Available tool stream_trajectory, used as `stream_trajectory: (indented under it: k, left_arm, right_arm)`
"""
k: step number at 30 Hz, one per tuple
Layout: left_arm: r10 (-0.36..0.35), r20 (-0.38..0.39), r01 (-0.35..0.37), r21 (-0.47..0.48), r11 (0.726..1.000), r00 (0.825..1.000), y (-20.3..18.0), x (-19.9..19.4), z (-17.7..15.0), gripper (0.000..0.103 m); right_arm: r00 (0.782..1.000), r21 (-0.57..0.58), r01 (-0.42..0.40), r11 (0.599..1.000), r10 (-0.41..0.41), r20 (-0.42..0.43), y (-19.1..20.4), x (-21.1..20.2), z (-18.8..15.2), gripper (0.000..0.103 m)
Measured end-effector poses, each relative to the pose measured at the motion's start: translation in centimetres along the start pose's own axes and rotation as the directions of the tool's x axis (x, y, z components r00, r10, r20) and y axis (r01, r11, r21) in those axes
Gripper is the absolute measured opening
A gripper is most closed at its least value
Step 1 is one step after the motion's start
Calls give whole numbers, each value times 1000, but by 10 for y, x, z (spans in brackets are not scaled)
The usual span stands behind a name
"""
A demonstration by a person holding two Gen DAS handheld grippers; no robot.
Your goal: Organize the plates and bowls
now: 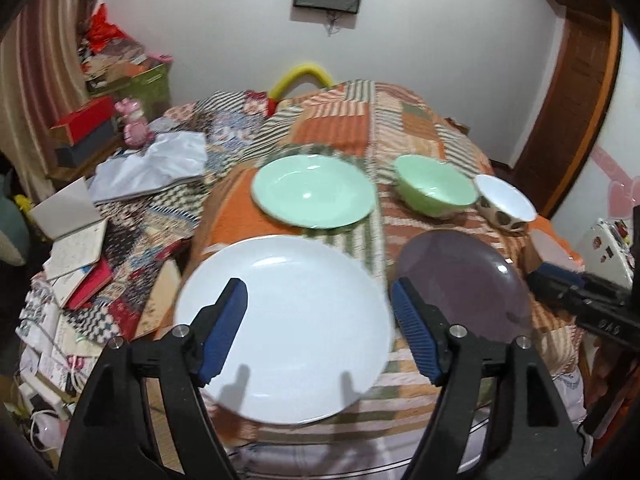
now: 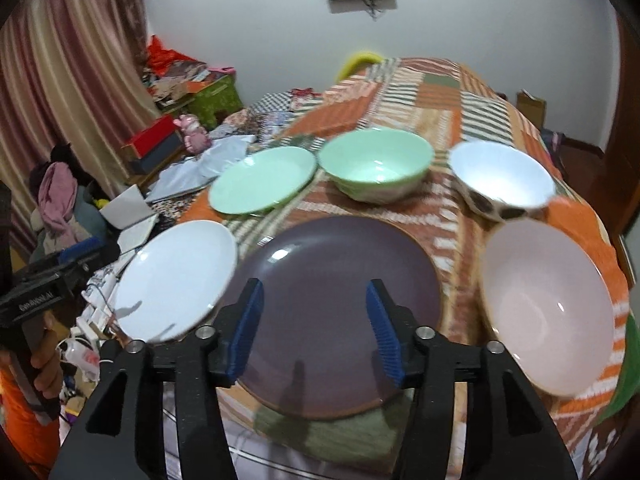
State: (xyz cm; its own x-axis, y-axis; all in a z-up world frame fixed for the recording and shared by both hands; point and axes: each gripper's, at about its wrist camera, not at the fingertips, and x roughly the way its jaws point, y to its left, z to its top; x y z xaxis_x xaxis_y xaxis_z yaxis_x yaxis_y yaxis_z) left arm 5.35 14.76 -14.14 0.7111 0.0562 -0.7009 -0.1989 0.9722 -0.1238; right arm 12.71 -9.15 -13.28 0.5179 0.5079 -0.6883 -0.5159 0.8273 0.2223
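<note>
On a patchwork-covered table lie a white plate (image 1: 280, 328) (image 2: 176, 280), a purple plate (image 1: 464, 280) (image 2: 336, 312), a mint green plate (image 1: 314, 196) (image 2: 262, 180), a green bowl (image 1: 434, 190) (image 2: 376, 168), a white spotted bowl (image 1: 506, 204) (image 2: 502, 180) and a pale pink bowl (image 2: 548, 312). My left gripper (image 1: 318, 294) hovers open above the white plate, holding nothing. Over the purple plate my right gripper (image 2: 314, 292) is open and empty. The right gripper's body (image 1: 580, 296) shows at the right edge of the left wrist view. At the left of the right wrist view, a hand holds the left gripper's handle (image 2: 32, 304).
Books, papers and a grey bag (image 1: 156, 164) are piled on the left of the table. Red boxes (image 1: 86, 120) and a pink toy (image 1: 134, 122) stand further left by a curtain. The table's front edge (image 1: 360, 432) lies just below the plates. A wooden door frame (image 1: 572, 120) is at the right.
</note>
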Motion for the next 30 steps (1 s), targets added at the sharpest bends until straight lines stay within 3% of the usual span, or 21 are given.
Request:
stream_trajectory:
  k: [14, 27, 30]
  left_arm:
    - [47, -100, -57, -92, 994, 994, 64, 19, -22, 75]
    - [19, -190, -46, -140, 989, 982, 96, 50, -38, 75]
    - [6, -201, -36, -145, 989, 979, 100, 55, -42, 69]
  right_arm:
    - [994, -135, -85, 987, 75, -82, 57, 58, 18, 51]
    - [971, -193, -142, 971, 98, -220, 83, 120, 27, 51]
    - [964, -213, -155, 965, 100, -248, 89, 130, 27, 51]
